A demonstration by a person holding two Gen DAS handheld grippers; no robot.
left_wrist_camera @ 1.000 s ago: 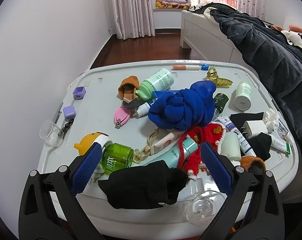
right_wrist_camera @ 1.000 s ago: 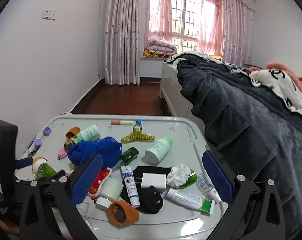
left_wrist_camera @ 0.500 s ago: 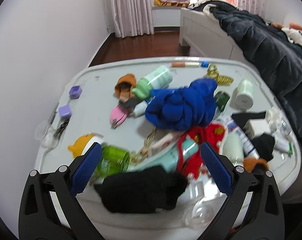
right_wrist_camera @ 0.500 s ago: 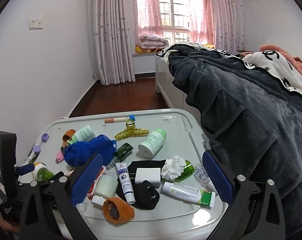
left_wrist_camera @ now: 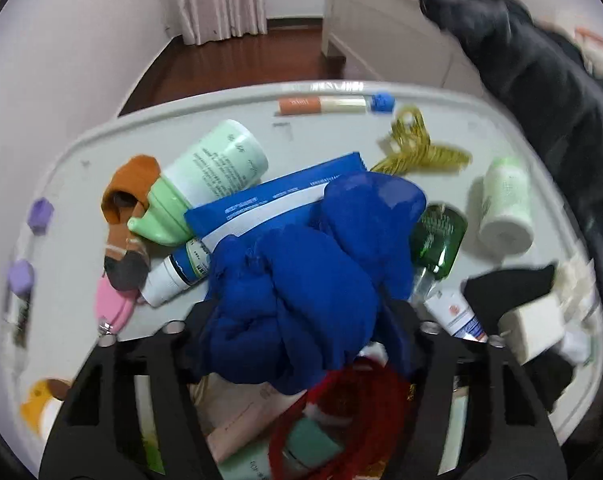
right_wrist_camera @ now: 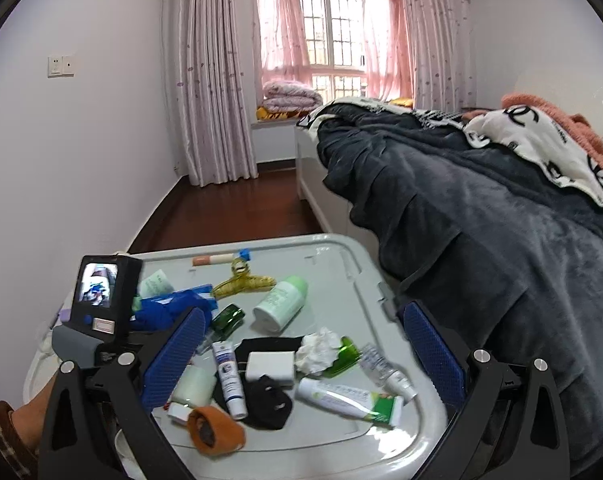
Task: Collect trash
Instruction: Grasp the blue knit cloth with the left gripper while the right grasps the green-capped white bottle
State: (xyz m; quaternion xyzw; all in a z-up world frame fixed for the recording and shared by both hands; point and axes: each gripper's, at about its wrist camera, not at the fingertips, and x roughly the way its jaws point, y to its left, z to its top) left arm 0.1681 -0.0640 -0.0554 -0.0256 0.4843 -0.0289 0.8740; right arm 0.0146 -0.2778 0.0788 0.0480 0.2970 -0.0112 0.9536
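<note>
Crumpled white tissue is lying on the grey bench between the spread fingers of the right hand-held gripper, just beyond a white charger block and touching a green bottle. The left hand-held gripper is pressing into a blue cloth bundle; its fingertips are hidden, so I cannot tell their spread. A yellow hair claw is lying farther ahead.

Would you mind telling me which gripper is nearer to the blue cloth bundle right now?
Left. The left gripper has its fingers on either side of the blue cloth bundle, apparently touching it. The right gripper hangs open over the tissue wad, with the bundle off beyond its left finger.
</note>
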